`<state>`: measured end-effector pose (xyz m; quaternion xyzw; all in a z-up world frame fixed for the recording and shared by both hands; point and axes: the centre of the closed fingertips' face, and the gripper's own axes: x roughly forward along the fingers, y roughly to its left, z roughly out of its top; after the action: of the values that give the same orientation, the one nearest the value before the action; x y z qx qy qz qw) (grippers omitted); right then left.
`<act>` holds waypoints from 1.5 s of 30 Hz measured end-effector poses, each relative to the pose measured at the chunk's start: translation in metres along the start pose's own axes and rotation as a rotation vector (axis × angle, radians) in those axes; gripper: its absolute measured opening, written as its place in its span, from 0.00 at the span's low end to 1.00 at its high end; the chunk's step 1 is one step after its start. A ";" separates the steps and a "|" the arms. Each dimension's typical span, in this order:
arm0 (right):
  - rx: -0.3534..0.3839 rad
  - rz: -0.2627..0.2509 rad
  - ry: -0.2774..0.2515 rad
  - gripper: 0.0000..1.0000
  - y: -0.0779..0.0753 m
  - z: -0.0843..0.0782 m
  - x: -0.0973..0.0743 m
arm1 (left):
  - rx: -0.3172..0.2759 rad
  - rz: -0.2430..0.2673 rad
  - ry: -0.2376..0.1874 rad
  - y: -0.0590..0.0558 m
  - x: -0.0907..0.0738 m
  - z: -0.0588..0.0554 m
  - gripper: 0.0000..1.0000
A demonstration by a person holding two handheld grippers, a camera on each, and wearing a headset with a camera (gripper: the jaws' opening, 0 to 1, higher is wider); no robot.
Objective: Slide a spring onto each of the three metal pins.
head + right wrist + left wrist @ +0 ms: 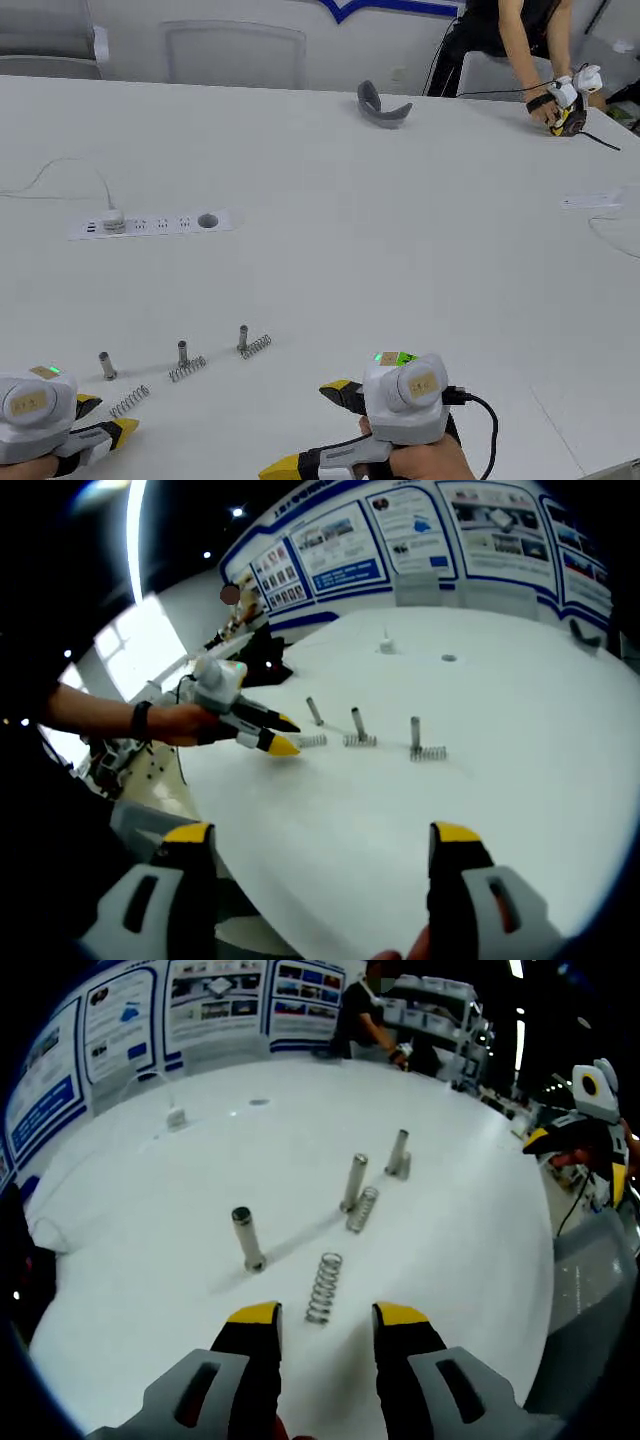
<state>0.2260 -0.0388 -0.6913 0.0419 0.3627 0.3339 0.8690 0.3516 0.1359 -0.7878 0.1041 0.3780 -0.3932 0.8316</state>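
Note:
Three short metal pins stand upright in a row near the table's front: left pin [107, 365], middle pin [183, 352], right pin [242, 338]. A loose spring lies flat beside each: [129, 401], [187, 368], [256, 346]. My left gripper [105, 416] is open, just short of the nearest spring [323, 1287], which lies ahead of its yellow fingertips [254, 1313]; the nearest pin [245, 1238] stands left of it. My right gripper [305, 428] is wide open with nothing between its jaws, well right of the pins [356, 723], and the left gripper [282, 735] appears in its view.
A white power strip [150, 225] with a plugged cable lies left of centre. A grey curved part [382, 107] rests at the far side. Another person's hands [560, 95] work at the far right corner. A paper slip [592, 200] lies right.

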 end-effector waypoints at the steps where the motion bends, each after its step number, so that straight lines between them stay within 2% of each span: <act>1: 0.000 0.000 0.000 0.89 0.000 0.000 0.000 | -0.002 0.003 0.000 0.002 0.002 0.000 0.36; 7: 0.003 0.000 0.001 0.89 -0.001 -0.001 0.000 | -0.029 0.011 0.003 0.008 0.013 0.001 0.29; 16: 0.011 -0.009 -0.002 0.89 -0.004 -0.003 -0.003 | -0.006 0.021 0.007 0.009 0.020 0.001 0.20; 18: 0.010 -0.008 -0.001 0.89 -0.004 -0.004 -0.003 | 0.052 0.043 0.016 0.010 0.020 0.001 0.16; 20: 0.007 -0.006 0.004 0.89 -0.003 -0.005 -0.003 | 0.064 0.048 0.025 0.007 0.018 0.000 0.11; 27: 0.007 0.002 0.004 0.88 0.000 -0.005 0.000 | 0.074 0.032 0.042 -0.003 0.011 -0.001 0.11; 32: 0.005 0.014 0.009 0.88 0.004 -0.006 0.004 | 0.053 0.033 0.036 -0.007 0.005 -0.005 0.11; 38: 0.006 0.023 0.008 0.88 0.007 -0.006 0.006 | 0.020 0.036 0.007 -0.013 -0.007 -0.003 0.11; 45: 0.005 0.026 0.007 0.88 0.009 -0.007 0.007 | 0.038 0.035 -0.013 -0.018 -0.019 -0.005 0.11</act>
<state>0.2199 -0.0289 -0.6972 0.0478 0.3659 0.3445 0.8632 0.3281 0.1367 -0.7753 0.1239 0.3632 -0.3863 0.8388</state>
